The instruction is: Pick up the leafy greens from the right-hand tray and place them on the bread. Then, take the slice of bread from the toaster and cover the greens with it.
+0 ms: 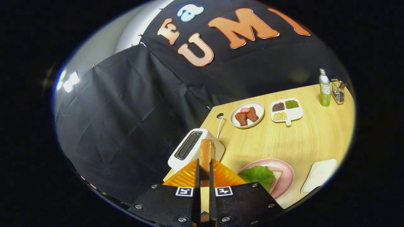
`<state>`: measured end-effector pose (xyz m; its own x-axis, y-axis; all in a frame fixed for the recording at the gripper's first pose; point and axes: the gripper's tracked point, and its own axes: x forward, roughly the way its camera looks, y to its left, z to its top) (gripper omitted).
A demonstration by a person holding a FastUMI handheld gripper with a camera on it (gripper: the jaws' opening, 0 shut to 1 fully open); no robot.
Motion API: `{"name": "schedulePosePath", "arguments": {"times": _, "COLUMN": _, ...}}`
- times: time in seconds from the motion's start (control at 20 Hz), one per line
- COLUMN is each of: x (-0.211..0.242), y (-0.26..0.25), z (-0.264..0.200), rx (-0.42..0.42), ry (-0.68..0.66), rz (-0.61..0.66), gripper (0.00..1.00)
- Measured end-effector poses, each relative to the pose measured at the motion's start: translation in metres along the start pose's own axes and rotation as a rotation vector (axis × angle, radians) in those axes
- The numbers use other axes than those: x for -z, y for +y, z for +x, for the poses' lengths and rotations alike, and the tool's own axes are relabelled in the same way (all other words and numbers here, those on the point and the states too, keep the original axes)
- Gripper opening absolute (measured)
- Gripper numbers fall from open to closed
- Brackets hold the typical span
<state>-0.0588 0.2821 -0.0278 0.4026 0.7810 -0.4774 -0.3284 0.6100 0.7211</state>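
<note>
— What have you got in your jaws?

— A slice of bread (207,154), edge-on and upright. My gripper (204,171) is clenched on it, both fingers (197,176) pressing its flat sides, low in the middle of the frame.

— And the toaster?

— The toaster (189,149) sits just left of the slice and a little beyond my fingertips, its slot facing up. The slice is held clear above it, not in the slot. Its cord (220,121) runs off toward the upper right, over the wooden table (303,138).

— Where are the greens?

— Lower right of my fingers. A green leaf (259,176) lies on another slice of bread (276,178), on a pink plate (284,171). The leaf covers most of that slice; only its right corner shows.

— Anything beside that plate?

— A white tray (318,175) just to its right. Farther back, right of centre, a round plate of meat (247,115) and next to it a divided dish (286,111) with beans in three compartments. At the far right, a green bottle (324,88) stands upright beside a small wire basket (338,91).

— And below the slice?

— Something orange and ribbed (186,178) shows either side of my fingers; I cannot tell what it is.
</note>
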Motion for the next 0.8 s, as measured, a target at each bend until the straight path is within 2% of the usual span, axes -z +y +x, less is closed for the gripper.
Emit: {"name": "schedulePosePath", "arguments": {"times": 0.8, "x": 0.057, "y": -0.067, "z": 0.015, "rx": 0.043, "ry": 0.064, "rz": 0.118, "gripper": 0.11}}
